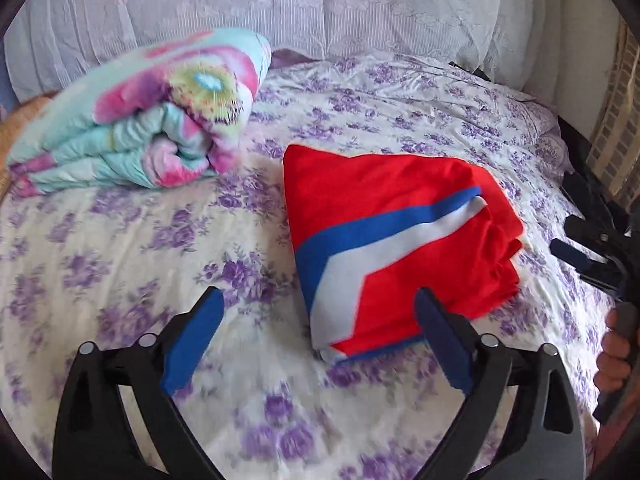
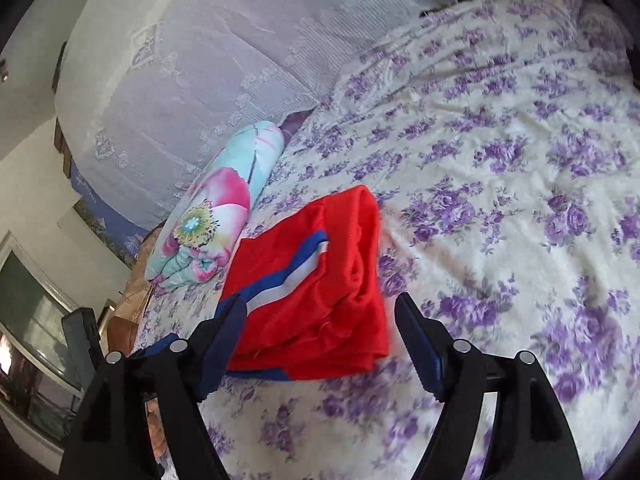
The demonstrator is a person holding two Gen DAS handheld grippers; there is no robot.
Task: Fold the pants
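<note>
The red pants (image 1: 400, 236) with a blue and white stripe lie folded in a compact stack on the flowered bed sheet (image 1: 160, 248). My left gripper (image 1: 320, 320) is open and empty, hovering just in front of the stack's near corner. In the right wrist view the pants (image 2: 320, 288) lie just beyond my right gripper (image 2: 320, 328), which is open and empty, apart from the cloth. The right gripper also shows at the right edge of the left wrist view (image 1: 584, 248), beside the pants.
A folded floral quilt (image 1: 140, 128) lies at the back left of the bed, also in the right wrist view (image 2: 216, 216). A white lace-covered headboard (image 1: 320, 12) runs along the back. The bed edge and room furniture (image 2: 40, 320) are at left.
</note>
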